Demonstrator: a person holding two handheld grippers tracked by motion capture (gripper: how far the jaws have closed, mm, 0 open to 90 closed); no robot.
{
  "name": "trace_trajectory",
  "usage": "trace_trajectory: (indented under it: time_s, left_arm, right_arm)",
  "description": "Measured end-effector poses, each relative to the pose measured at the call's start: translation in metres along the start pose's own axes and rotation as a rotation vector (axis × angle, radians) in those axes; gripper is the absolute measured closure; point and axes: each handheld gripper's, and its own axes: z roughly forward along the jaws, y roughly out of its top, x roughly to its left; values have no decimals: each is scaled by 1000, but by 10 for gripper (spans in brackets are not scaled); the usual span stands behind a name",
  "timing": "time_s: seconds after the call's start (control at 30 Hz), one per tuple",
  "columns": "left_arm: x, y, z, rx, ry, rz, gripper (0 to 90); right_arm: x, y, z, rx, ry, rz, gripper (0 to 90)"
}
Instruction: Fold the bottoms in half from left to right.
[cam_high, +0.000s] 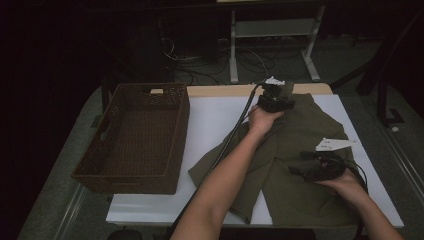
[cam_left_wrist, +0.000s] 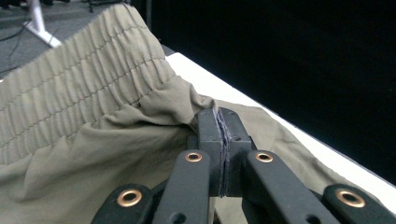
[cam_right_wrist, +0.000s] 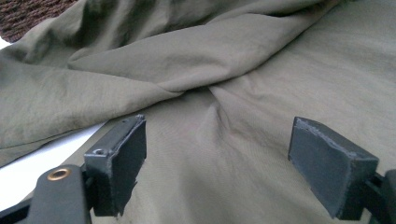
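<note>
Left tongs (cam_left_wrist: 219, 140) pinch olive shorts (cam_high: 300, 145) beside wicker basket (cam_high: 135, 137).

No legible text or labels anywhere

One olive-green fabric garment with a gathered elastic waistband (cam_high: 295, 145) lies on the one white-topped desk (cam_high: 210, 120). One dark brown woven wicker basket (cam_high: 135, 137), rectangular, stands on the desk's left part. Two hand-held claws are at the garment: the left claw (cam_left_wrist: 219, 126), with its two black jaws pressed together on a fold of the cloth, and the right claw (cam_right_wrist: 217, 163), with its two black jaws set well apart over the cloth. Two bare forearms enter from the near edge.
</note>
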Motion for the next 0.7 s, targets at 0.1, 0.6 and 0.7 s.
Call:
trace_trajectory:
  time_s: [0.1,0.6,0.7]
  left_arm:
    - [-3,1,6,2,-5,3,891]
    - [4,-8,-15,35,38,50,587]
    - [12,-15,-34,45,55,53,575]
  right_arm:
    - [0,0,0,-2,0,0,193]
    - [0,0,-1,1,-1,2,193]
    - [0,0,0,4,-3,1,193]
